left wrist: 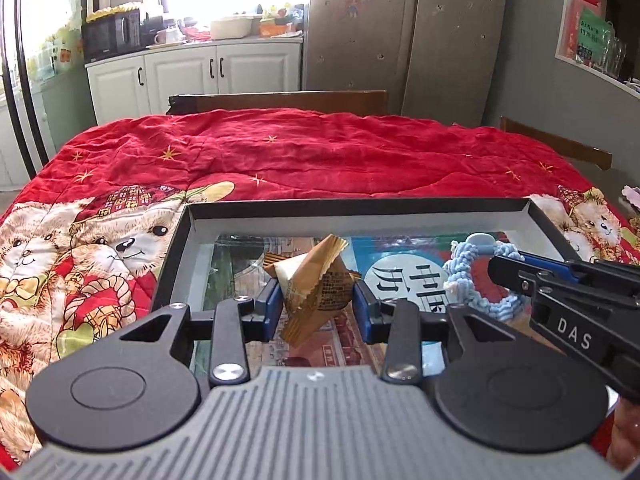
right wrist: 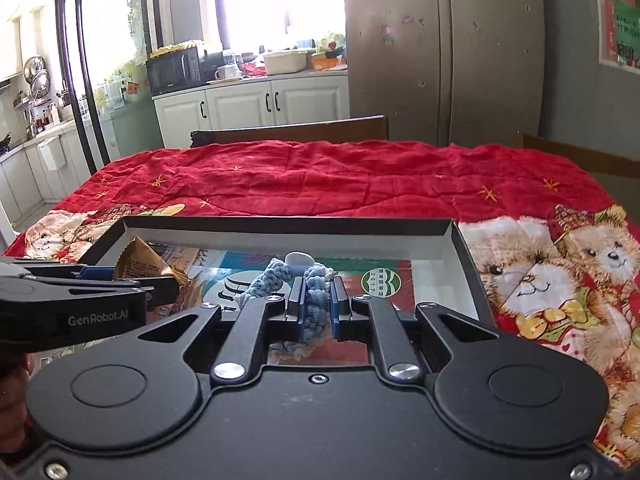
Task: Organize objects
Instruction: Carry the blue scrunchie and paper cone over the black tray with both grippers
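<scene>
Over the shallow black box sitting on the red bear-print quilt that covers the worktop, both grippers are side by side. Left gripper has its fingers pinching a gold snack wrapper, held just above the box's glossy printed bottom. Right gripper has its fingers pressed tight on a light blue knitted cord loop with a pale tag on it. They crowd each other a bit, the right one's arm crossing close beside the left. Box walls are low all round. Beyond the far rim the quilt lies bare up to a wooden chair back.
</scene>
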A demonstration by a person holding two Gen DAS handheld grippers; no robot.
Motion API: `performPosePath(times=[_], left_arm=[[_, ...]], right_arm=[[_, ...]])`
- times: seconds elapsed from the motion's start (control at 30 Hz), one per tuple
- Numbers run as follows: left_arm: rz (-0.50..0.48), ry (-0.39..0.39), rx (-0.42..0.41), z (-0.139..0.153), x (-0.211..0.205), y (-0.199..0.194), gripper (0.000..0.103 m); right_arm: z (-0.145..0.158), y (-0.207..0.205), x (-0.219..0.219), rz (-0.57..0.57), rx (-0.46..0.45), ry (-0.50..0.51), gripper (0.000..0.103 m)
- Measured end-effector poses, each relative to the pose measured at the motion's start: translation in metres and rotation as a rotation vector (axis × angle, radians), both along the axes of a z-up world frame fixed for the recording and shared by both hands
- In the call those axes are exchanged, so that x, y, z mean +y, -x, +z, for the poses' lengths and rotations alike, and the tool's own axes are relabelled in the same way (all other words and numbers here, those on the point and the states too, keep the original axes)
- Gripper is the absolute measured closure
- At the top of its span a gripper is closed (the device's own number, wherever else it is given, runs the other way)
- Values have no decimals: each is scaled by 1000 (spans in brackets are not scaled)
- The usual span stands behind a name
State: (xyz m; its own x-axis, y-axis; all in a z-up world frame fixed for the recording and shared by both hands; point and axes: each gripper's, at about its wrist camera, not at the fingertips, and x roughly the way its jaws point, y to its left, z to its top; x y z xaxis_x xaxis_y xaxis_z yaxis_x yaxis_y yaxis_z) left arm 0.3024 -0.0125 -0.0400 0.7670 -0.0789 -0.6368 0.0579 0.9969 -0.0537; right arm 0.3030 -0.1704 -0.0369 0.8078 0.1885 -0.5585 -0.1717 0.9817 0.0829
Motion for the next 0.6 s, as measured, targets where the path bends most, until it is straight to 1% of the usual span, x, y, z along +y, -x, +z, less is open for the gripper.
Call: performPosePath(times=[0.6], left_arm=[[-4, -7, 44, -7, 0, -6, 59]], right_arm=[[-5, -12, 0, 4, 75, -15, 91]])
